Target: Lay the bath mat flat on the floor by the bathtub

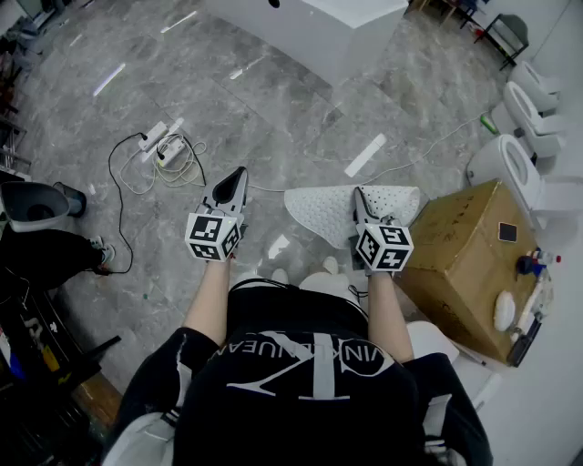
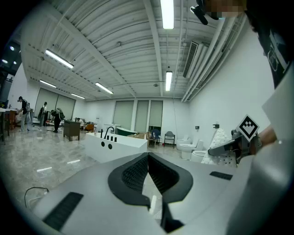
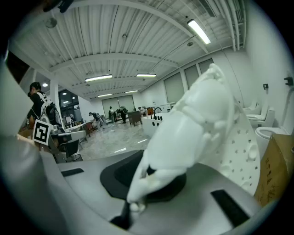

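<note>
Right hand-held gripper (image 1: 358, 193) pinching bath mat (image 1: 323, 211); left hand-held gripper (image 1: 241, 171) pressed together, empty. Carry step. Next: spread flat by bathtub (image 1: 310, 23) ahead.

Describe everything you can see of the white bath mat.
The bath mat is white and rubbery-looking, dotted with small round holes and little knobs. It is not laid flat: it is bunched and folded, pinched at one edge in the shut tongs of the right gripper and held above the grey stone floor. Its right end comes close to a cardboard box; whether they touch cannot be told.
</note>
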Demonstrator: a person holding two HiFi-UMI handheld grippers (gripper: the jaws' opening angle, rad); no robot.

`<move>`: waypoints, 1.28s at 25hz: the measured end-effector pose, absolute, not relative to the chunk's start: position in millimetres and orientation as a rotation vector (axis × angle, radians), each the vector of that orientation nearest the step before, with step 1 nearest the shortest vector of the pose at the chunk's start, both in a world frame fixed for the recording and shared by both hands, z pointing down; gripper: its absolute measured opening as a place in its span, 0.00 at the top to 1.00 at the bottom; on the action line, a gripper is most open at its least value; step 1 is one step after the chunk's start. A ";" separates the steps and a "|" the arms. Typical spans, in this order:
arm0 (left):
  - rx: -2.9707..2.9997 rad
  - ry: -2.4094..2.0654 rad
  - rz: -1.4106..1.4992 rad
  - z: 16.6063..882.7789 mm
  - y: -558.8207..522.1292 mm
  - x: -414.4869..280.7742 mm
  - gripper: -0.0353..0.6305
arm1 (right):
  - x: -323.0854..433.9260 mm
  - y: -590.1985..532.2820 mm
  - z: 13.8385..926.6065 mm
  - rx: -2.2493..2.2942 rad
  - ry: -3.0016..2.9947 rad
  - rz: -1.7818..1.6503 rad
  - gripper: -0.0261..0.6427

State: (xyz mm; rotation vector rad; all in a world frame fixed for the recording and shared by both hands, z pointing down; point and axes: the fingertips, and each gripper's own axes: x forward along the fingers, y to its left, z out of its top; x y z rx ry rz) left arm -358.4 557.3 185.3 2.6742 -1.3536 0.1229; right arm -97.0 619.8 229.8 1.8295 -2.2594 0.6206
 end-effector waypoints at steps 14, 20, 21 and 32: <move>2.626 -1.367 0.084 179.3 493.8 -352.9 0.92 | -56.7 560.1 229.0 1.919 -2.204 0.600 0.91; 2.631 -1.349 0.066 184.8 432.8 -314.8 0.92 | -28.0 510.3 244.7 1.919 -2.199 0.652 0.91; 2.628 -1.345 0.068 185.8 421.6 -307.5 0.92 | -23.4 501.6 246.0 1.916 -2.198 0.661 0.91; 2.571 -1.337 0.144 200.7 311.1 -233.9 0.92 | 41.2 400.5 260.9 1.859 -2.172 0.728 0.91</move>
